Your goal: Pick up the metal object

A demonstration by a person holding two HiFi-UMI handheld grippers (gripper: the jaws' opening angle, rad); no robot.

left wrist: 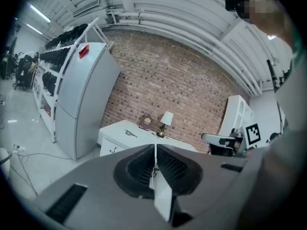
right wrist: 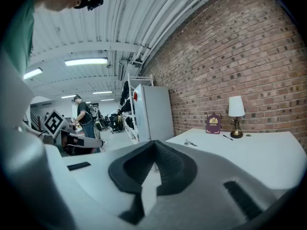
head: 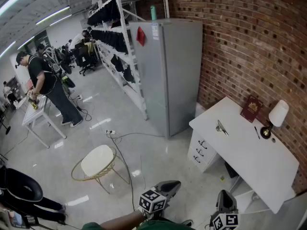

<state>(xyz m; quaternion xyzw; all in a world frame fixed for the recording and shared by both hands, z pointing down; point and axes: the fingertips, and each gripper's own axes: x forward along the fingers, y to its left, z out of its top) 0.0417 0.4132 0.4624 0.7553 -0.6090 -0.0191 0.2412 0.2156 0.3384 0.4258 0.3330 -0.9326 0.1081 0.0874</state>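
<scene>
While both grippers hang low in front of the person, well apart from the desk (head: 249, 153), the task has not really begun.

Left gripper (left wrist: 154, 163): jaws closed pad to pad, nothing between them. Right gripper (right wrist: 154, 160): jaws likewise drawn together and empty.

Metal object (head: 221, 127): lies flat on the white desk, toward the end nearest the grey fridge (head: 168, 71) and close to the front edge. It is apart from the maroon book (head: 251, 109), the pen (head: 257, 132) and the lamp (head: 277, 115), which sit nearer the brick wall. Its exact shape is too small to tell.

Risks, as I judge them:
- Either gripper arriving with its jaws closed would shove the object rather than take it; they need to part before contact.
- The piece looks thin and low. Pads coming down steeply may skate over it or push it along the smooth top, possibly off the near edge.
- A cable (head: 125, 162) trails across the floor on the way to the desk; a snagged foot would jolt the approach.
</scene>
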